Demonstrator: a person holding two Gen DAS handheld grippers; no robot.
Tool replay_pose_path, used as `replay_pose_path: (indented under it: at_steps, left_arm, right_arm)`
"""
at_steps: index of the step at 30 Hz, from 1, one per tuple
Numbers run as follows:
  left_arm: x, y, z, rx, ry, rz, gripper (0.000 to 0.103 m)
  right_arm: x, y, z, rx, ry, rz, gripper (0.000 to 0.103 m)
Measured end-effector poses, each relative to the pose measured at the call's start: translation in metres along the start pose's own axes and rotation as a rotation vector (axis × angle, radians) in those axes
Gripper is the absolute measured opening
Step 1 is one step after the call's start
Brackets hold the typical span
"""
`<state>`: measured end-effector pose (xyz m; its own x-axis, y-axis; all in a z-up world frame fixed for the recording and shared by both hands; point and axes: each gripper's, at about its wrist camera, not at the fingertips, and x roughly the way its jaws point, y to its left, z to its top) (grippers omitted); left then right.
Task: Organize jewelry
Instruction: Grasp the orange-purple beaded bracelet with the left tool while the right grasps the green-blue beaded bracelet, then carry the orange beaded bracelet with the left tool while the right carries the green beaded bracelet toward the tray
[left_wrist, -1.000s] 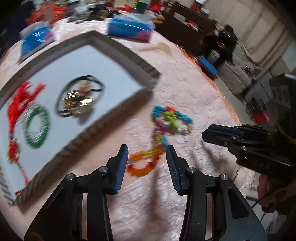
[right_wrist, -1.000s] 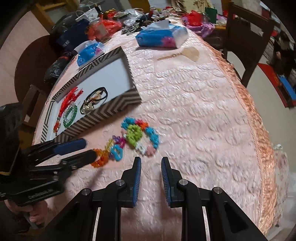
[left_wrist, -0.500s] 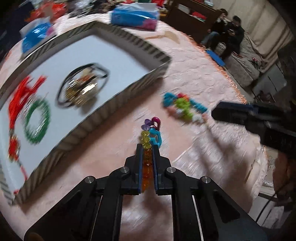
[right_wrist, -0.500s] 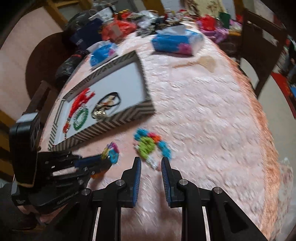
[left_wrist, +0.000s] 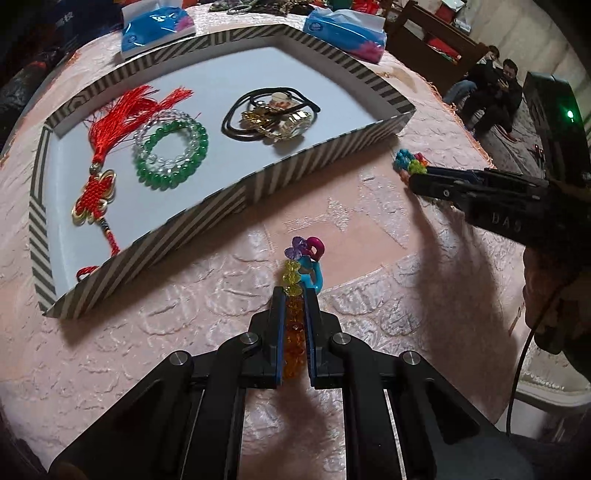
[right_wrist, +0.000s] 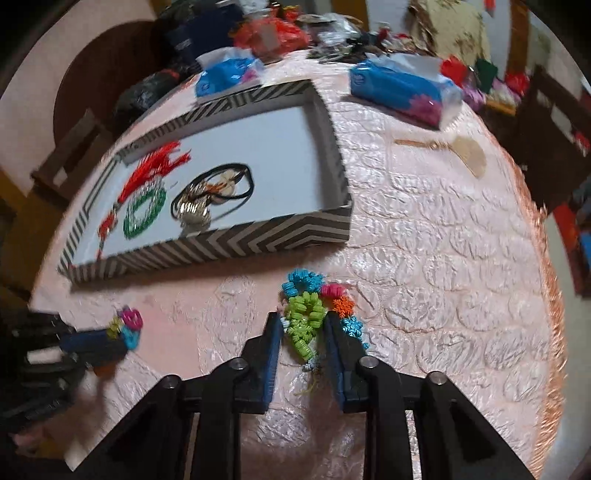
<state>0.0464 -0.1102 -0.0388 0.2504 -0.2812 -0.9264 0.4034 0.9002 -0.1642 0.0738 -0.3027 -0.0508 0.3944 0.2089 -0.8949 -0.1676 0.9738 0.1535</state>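
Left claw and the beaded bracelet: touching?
Touching. The left wrist view shows the left claw shut on the beaded bracelet, its orange beads pinched between both fingers, with no gap showing.

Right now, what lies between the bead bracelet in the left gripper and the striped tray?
Only bare pink tablecloth separates the bead bracelet, clamped in the left gripper, from the striped tray, as the left wrist view shows.

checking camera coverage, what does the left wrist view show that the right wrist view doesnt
Only the left wrist view shows the left gripper shut on the orange bead strand, and two people seated in the background.

Only the right wrist view shows the right gripper open around the green flower bracelet, and a fan-shaped wooden piece on the cloth.

Both show the striped tray holding the green bead bracelet, red tassel and black cord piece.
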Motion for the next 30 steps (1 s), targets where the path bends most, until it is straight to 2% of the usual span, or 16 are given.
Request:
replay_pose_path:
  at_steps: [4, 15, 30]
  left_arm:
    - [0.0, 0.004, 0.001, -0.011, -0.004, 0.005, 0.008]
    - [-0.022, 0.002, -0.01, 0.0, -0.041, -0.022, 0.008]
    - [-0.078, 0.007, -0.015, -0.004, -0.138, -0.037, 0.008]
  right_arm:
    - [-0.01, 0.0, -0.004, 0.022, 0.0, 0.034, 0.013]
    - [-0.066, 0.018, -0.028, 0.104, -0.088, 0.122, 0.013]
    - [-0.103, 0.054, -0.03, 0.07, -0.117, 0.096, 0.013]
